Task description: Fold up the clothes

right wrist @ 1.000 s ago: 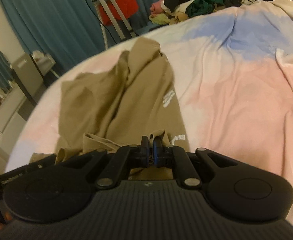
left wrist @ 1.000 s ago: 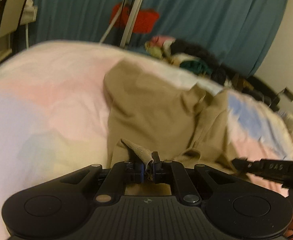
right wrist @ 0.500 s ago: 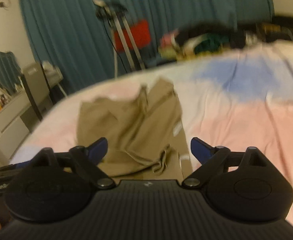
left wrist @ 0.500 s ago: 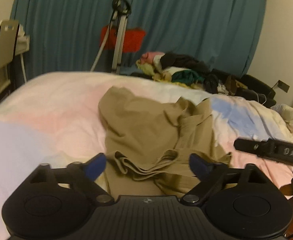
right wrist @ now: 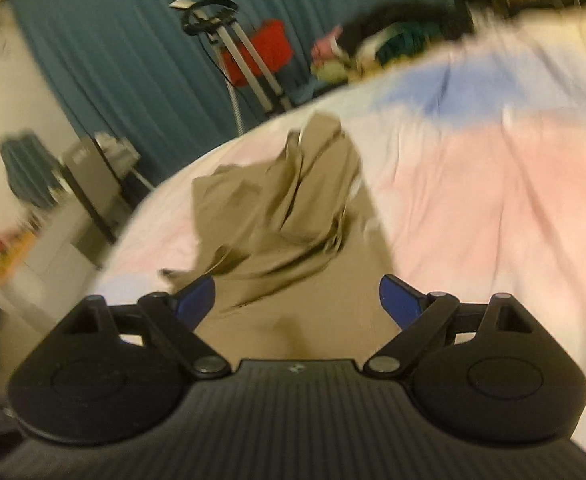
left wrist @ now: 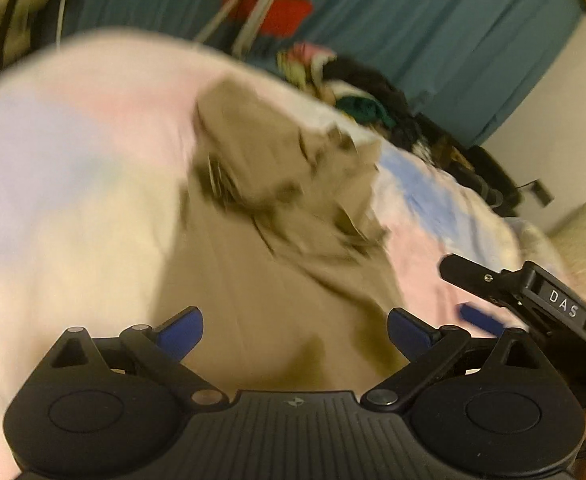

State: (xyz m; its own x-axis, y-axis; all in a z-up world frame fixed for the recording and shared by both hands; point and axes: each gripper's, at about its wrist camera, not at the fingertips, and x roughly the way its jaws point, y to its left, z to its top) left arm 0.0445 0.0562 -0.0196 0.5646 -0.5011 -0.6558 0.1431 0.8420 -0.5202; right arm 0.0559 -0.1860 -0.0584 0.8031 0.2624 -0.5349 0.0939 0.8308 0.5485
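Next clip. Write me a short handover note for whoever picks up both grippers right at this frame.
Left hand-held gripper: open, nothing between its fingers.
Right hand-held gripper: open, empty too.
Tan garment: lies bunched on the pastel bedspread, near part flat, far part rumpled; neither gripper touches it.
Done: no neat fold shows yet.
Left: regrip, smooth and fold it; the clothes pile beyond the bed's far edge waits.

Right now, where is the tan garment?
The tan garment lies crumpled on the pastel bedspread, centred in both wrist views, just ahead of each open hand-held gripper, nearer the bed's left edge.
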